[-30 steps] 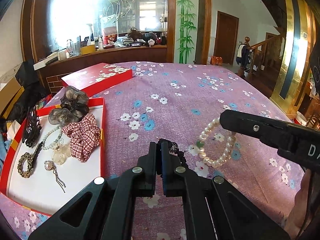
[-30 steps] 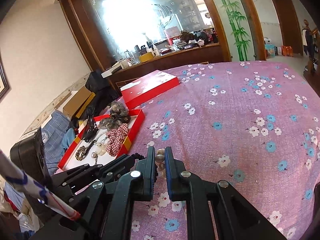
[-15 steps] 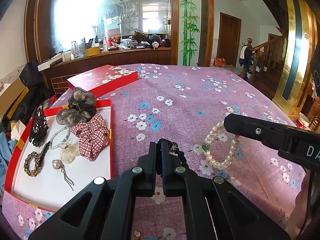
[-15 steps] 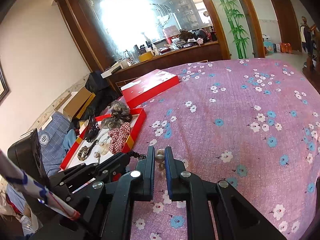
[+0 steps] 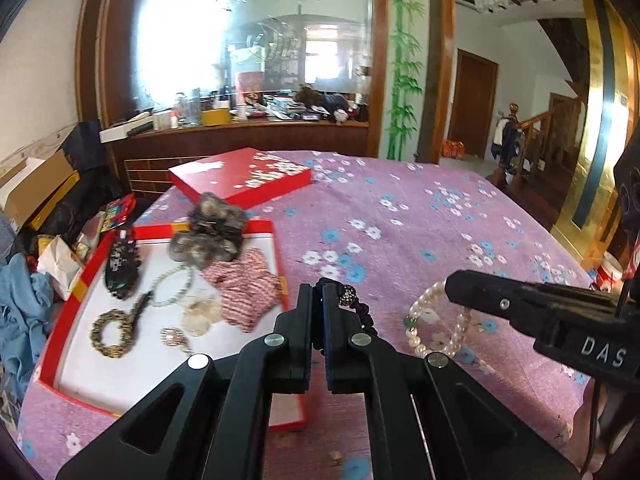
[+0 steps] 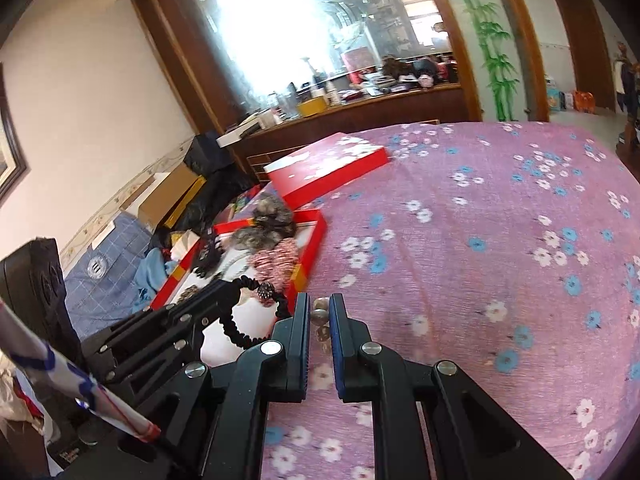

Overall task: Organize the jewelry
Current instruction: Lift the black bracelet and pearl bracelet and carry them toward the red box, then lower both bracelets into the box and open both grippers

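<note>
At the left, the open red box (image 5: 280, 280) now sits nearer and larger in the left wrist view than a second ago, its scrunchies (image 5: 244, 292) and bracelets almost under the left gripper (image 5: 316, 292); that gripper stays clamped on a black beaded bracelet (image 6: 244, 320), which hangs clear of the flowered bed cover (image 5: 400, 240); to the right, the right gripper (image 6: 320, 308) is pinched on a pearl bracelet (image 5: 436, 328), also lifted and trailing behind; both pieces look on their way into the box, with only the drop left.
</note>
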`<act>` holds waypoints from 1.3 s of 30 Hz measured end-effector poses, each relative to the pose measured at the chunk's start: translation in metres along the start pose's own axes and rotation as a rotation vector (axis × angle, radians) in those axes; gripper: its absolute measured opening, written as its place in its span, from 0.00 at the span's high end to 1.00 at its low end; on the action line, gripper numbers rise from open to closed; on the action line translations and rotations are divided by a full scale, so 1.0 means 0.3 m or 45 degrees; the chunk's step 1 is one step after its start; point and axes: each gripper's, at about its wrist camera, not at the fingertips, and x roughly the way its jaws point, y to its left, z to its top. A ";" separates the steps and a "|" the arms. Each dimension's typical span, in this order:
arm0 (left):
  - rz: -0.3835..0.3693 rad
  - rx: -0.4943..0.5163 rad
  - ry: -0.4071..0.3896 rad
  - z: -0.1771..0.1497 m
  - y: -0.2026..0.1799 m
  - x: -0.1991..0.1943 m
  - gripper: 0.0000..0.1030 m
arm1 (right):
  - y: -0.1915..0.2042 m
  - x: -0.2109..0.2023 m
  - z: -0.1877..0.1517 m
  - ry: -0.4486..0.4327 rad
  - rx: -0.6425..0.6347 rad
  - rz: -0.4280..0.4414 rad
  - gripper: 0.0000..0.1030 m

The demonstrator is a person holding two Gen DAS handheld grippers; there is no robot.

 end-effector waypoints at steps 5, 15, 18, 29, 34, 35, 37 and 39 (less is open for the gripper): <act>0.039 -0.070 -0.011 0.000 0.113 -0.024 0.96 | 0.083 0.052 0.015 0.031 -0.037 0.035 0.90; 0.162 -0.212 0.021 -0.062 0.388 -0.054 0.96 | 0.268 0.196 0.000 0.137 -0.119 0.111 0.89; 0.196 -0.275 0.040 -0.080 0.477 -0.055 0.96 | 0.326 0.246 -0.009 0.170 -0.142 0.136 0.89; 0.161 -0.406 0.174 -0.124 0.603 0.056 0.96 | 0.427 0.407 -0.043 0.252 -0.135 0.190 0.89; 0.123 -0.400 0.231 -0.149 0.584 0.107 0.96 | 0.299 0.452 -0.057 0.303 -0.036 0.116 0.89; 0.123 -0.400 0.238 -0.153 0.582 0.113 0.96 | 0.277 0.455 -0.058 0.306 -0.017 0.105 0.89; 0.127 -0.408 0.249 -0.156 0.583 0.121 0.96 | 0.249 0.460 -0.058 0.311 0.006 0.086 0.89; 0.115 -0.434 0.256 -0.162 0.594 0.124 0.96 | 0.226 0.465 -0.062 0.311 0.019 0.073 0.89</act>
